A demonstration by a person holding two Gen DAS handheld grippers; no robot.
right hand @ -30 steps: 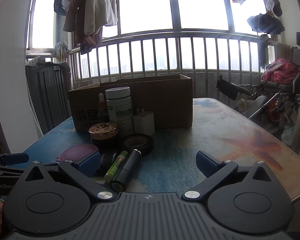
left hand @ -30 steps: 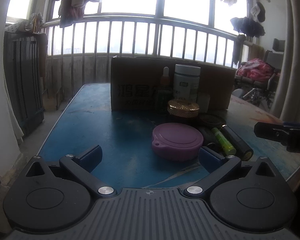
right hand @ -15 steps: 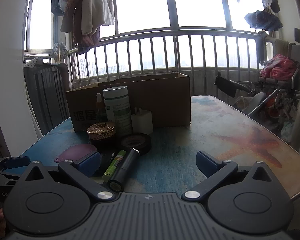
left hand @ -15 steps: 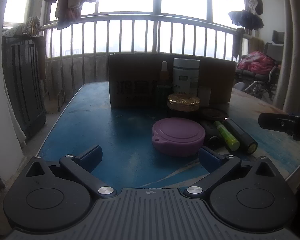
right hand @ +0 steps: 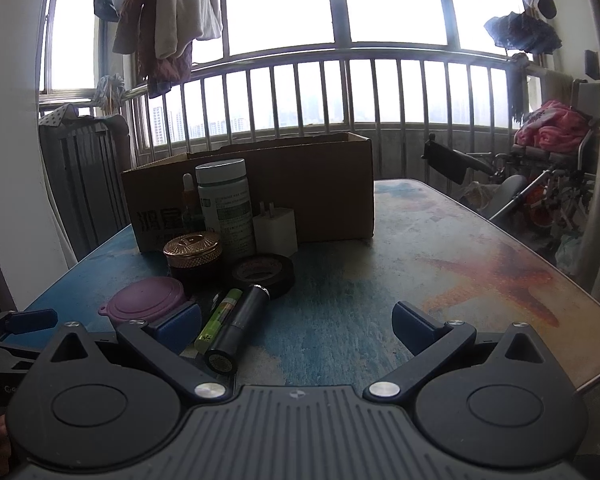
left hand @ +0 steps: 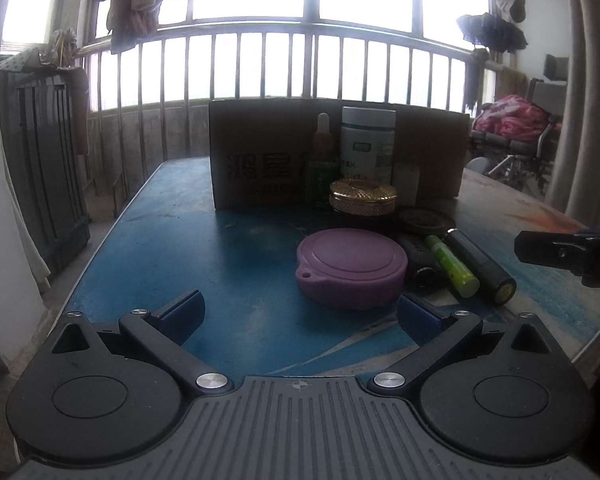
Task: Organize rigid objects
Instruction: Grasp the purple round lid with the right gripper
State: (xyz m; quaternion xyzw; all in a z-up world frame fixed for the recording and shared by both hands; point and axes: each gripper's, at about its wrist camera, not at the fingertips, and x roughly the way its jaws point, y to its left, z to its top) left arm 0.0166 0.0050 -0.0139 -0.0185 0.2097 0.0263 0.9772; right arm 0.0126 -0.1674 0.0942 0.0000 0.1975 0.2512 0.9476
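Note:
A cluster of small objects sits on the blue table point(left hand: 172, 248) before an open cardboard box point(left hand: 260, 160). There is a purple round case point(left hand: 350, 266), a gold-lidded jar point(left hand: 362, 198), a white bottle point(left hand: 367, 142), a dropper bottle point(left hand: 323, 160), a white charger point(right hand: 275, 230), a tape roll point(right hand: 263, 270), a green tube point(left hand: 452, 266) and a black cylinder point(left hand: 480, 268). My left gripper point(left hand: 300, 312) is open and empty just short of the purple case. My right gripper point(right hand: 296, 326) is open and empty, its left finger beside the purple case point(right hand: 146, 304) and the green tube point(right hand: 219, 320).
The box point(right hand: 300, 184) stands at the table's far side, open at the top. The right part of the table point(right hand: 480, 264) has an orange starfish print. A railing, hanging clothes and a wheelchair point(right hand: 540, 184) lie beyond the table. The other gripper shows at each view's edge.
Both grippers have risen and pulled back slightly, so the objects sit a little lower in the views. Both stay open. Nothing on the table has moved.

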